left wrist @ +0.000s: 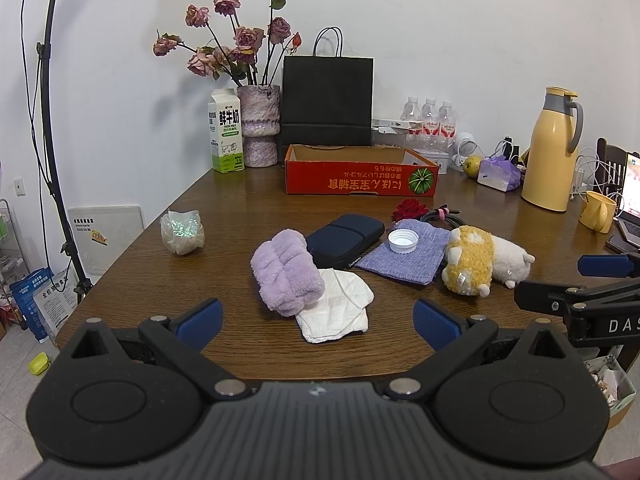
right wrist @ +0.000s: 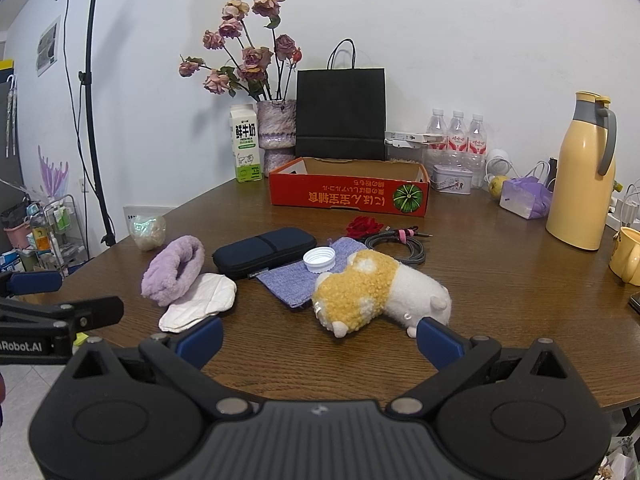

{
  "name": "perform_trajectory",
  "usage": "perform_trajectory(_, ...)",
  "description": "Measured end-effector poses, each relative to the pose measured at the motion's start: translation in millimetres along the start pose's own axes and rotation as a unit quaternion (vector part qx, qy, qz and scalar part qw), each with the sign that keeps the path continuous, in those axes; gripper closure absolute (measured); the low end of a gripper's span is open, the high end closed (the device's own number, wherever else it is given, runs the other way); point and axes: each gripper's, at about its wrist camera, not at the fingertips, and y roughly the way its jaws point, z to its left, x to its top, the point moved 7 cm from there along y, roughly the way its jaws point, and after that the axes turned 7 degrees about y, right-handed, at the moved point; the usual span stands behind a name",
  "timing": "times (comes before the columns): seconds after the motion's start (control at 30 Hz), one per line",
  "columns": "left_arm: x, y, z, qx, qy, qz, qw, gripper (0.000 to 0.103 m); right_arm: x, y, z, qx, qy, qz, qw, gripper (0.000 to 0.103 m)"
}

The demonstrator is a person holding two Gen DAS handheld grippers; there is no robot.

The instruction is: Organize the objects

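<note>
- Step in hand, as judged: approach; nothing yet collected.
- Left gripper (left wrist: 318, 322): jaws spread, empty, facing the purple towel (left wrist: 286, 270).
- Right gripper (right wrist: 320, 338): jaws spread, empty, near the plush toy (right wrist: 376, 292).
- Loose items lie mid-desk (right wrist: 500, 280); the red box (right wrist: 348, 190) stands behind them.
- Next move, likely: close on one item and carry it to the box.

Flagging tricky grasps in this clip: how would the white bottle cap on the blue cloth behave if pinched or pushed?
The white bottle cap looks like thin plastic, so probably light and fairly stiff. It sits open side up on the blue cloth, so a push may drag the soft cloth along. If tipped onto its round rim, it could roll.
</note>
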Motion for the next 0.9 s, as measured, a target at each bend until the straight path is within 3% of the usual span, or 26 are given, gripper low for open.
perform_trajectory(0.9, -1.7, -0.8, -0.6, -0.001, -0.001, 0.001, 1.0, 0.0, -1.8, 0.8, 0.0, 0.0, 0.0, 0.002, 1.0, 0.0)
